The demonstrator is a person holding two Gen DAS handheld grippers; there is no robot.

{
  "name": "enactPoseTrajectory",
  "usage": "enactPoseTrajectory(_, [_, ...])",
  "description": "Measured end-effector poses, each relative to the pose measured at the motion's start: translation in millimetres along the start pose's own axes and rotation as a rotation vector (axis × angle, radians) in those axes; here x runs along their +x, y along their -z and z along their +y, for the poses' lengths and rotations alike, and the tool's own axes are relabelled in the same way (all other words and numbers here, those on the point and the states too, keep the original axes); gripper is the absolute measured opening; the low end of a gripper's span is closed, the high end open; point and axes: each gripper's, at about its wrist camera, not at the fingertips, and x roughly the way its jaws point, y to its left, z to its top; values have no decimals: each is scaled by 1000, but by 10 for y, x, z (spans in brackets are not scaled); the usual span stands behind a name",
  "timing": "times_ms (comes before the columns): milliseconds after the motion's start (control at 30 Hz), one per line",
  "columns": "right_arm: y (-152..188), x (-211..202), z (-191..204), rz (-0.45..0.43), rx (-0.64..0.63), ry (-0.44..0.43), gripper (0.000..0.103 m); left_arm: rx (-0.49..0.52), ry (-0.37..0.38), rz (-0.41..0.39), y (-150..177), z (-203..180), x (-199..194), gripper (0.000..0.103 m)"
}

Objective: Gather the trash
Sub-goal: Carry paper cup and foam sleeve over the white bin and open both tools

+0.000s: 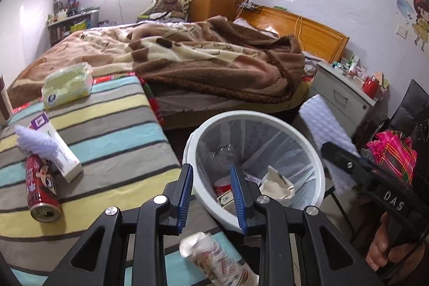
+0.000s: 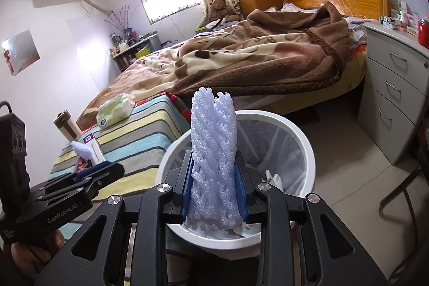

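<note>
My right gripper (image 2: 214, 178) is shut on a white foam net sleeve (image 2: 213, 152) and holds it upright over the near rim of the white trash bin (image 2: 308, 149); the sleeve also shows in the left wrist view (image 1: 325, 130). My left gripper (image 1: 211, 178) is open and empty at the bin's near-left rim (image 1: 199, 186). The bin has a clear liner and holds crumpled paper (image 1: 276, 182). On the striped table (image 1: 107, 136) lie a red can (image 1: 40, 192), a white box (image 1: 60, 149), another foam piece (image 1: 34, 141) and a crumpled wrapper (image 1: 214, 262).
A green tissue pack (image 1: 68, 85) lies at the table's far end. A bed with a brown blanket (image 1: 201, 55) stands behind. A grey drawer unit (image 2: 394, 98) is right of the bin. A black chair with pink cloth (image 1: 394, 152) is at the right.
</note>
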Motion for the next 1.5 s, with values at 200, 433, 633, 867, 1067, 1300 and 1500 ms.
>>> enactPoseTrajectory(200, [66, 10, -31, 12, 16, -16, 29, -65, 18, 68, 273, 188, -11, 32])
enactPoseTrajectory(433, [127, 39, -29, 32, 15, -39, 29, -143, 27, 128, 602, 274, -44, 61])
enactPoseTrajectory(633, [163, 30, -22, 42, 9, -45, 29, -129, 61, 181, 736, 123, 112, 61])
enactPoseTrajectory(867, [180, 44, -23, 50, 8, -44, 29, -79, 43, 193, 755, -21, 202, 26])
enactPoseTrajectory(1067, [157, 31, -60, 39, 16, -42, 29, -40, 36, 162, 665, -101, 149, 27])
enactPoseTrajectory(1300, [104, 38, -135, 26, 29, -24, 29, -16, 51, 96, 373, -195, 93, 27])
enactPoseTrajectory(1500, [42, 64, -208, 21, 22, 4, 29, 21, 71, 61, 82, -366, 214, 27])
